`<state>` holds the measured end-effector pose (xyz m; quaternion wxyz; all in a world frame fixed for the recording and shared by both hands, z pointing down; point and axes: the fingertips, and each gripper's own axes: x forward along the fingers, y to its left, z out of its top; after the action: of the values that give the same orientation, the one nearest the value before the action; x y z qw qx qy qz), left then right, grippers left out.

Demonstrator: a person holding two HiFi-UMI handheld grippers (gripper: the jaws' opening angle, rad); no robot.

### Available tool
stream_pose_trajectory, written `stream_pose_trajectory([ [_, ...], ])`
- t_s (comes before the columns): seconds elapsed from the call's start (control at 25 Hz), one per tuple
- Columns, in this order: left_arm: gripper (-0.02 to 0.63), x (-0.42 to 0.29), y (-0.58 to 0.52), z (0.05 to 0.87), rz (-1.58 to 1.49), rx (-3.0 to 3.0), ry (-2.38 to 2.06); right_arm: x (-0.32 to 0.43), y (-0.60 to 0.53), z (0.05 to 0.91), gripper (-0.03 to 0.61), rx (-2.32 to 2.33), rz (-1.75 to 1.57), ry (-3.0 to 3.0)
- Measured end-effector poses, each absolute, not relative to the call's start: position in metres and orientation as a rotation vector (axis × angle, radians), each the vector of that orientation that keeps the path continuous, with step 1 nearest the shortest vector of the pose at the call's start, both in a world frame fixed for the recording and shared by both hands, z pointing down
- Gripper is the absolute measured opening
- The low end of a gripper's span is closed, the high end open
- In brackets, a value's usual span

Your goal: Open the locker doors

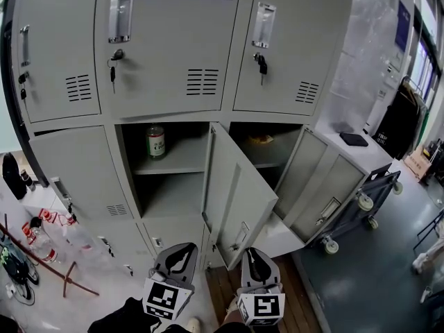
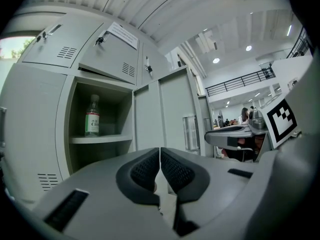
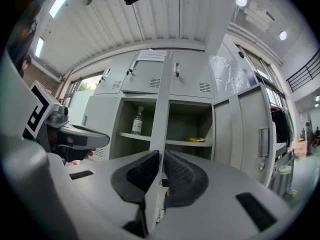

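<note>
I see shelf [image 1: 172, 166] in open middle compartment of locker [image 1: 173, 61]; bottle [image 1: 155, 142] upright on it, toward back. Right of bottle, past divider: second shelf [image 1: 272, 163], with yellowish item [image 1: 261, 139] lying on it, can't identify. Below and right of bottle: dark floor [image 1: 361, 283], wheeled cart [image 1: 374, 186] standing on it. Below and left of bottle: pale floor, small bottles [image 1: 41, 245], dark stick [image 1: 41, 261] lying there.

Pale grey locker door [image 1: 236, 193]; clear, green-labelled bottle [image 1: 155, 142]; blue-grey floor [image 1: 374, 290]
</note>
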<state>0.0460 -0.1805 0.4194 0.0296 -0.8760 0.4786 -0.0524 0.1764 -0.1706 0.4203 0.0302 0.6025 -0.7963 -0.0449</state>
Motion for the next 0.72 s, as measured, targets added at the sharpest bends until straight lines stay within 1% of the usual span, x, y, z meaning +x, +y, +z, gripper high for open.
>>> stream_pose_trajectory([
  [0.2, 0.026, 0.046, -0.183, 0.421, -0.169, -2.704, 1.474, 0.184, -0.174, 0.421, 0.035, 1.886, -0.139, -2.435],
  [0.44, 0.026, 0.046, -0.182, 0.42, -0.163, -2.705, 1.472, 0.185, -0.173, 0.419, 0.037, 1.895, -0.141, -2.432],
  [0.72, 0.026, 0.034, -0.178, 0.412, -0.137, -2.675, 1.507, 0.174, -0.162, 0.397, 0.037, 1.874, -0.209, -2.493],
])
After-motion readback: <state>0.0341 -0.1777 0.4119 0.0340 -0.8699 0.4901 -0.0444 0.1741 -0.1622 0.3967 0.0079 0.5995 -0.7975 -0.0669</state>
